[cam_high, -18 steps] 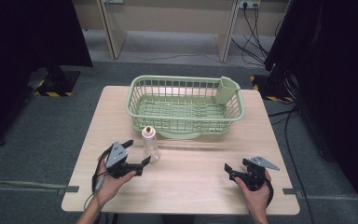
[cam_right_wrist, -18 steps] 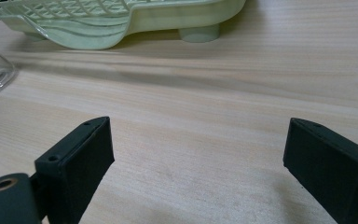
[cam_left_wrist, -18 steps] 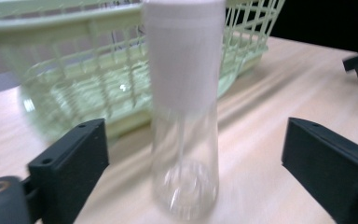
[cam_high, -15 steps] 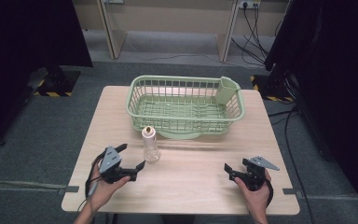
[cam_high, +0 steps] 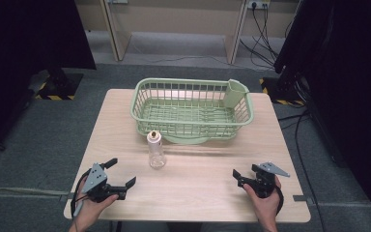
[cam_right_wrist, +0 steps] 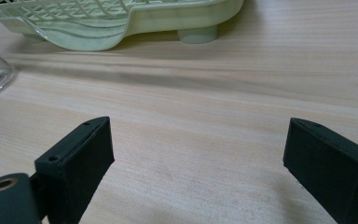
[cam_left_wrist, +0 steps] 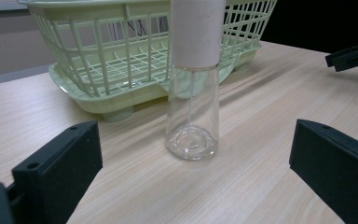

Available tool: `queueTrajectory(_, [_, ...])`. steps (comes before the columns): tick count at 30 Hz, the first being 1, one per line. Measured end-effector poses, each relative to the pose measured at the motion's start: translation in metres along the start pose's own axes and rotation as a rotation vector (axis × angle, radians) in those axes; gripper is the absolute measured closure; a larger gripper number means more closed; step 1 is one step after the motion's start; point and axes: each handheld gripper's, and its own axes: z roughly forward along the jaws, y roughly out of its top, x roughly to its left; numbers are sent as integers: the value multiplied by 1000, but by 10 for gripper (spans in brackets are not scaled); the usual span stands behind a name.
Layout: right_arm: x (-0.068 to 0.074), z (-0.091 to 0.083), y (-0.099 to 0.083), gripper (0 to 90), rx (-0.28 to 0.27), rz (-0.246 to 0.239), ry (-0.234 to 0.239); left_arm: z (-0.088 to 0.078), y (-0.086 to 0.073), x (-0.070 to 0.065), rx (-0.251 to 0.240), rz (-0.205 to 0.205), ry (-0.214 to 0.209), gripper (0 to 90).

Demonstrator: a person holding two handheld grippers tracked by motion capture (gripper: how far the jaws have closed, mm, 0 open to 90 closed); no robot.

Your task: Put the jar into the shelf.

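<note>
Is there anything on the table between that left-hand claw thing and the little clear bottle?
No. In the left gripper view, bare wooden table runs from the open left gripper to the upright bottle. The high view shows the same gap.

No writing, label, brand or number can be read anywhere. The clear bottle (cam_left_wrist: 192, 112) with its plain white cap carries no print, and the green basket (cam_high: 192, 108) and the wooden table (cam_high: 207, 188) are unmarked too. The one sign-like marking is the yellow-and-black hazard striping (cam_high: 53, 96) on the bases standing on the floor beyond the table, and it bears no words.
</note>
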Motion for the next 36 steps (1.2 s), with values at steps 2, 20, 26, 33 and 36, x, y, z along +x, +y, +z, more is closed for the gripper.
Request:
queueTrajectory(2, [0,0,0,87,0,-4,-2,4,5,-2,-8,9,-13,23])
queueTrajectory(20, [0,0,0,87,-2,3,0,31,28,-5,-29,37,-52,54])
queueTrajectory(26, [0,0,0,87,-1,4,0,40,36,-4,-27,50,-56,66])
queueTrajectory(33, [0,0,0,87,-2,3,0,55,44,-3,-23,53,-55,90])
queueTrajectory(36, [0,0,0,87,-1,1,0,61,48,-3,-18,57,-51,114])
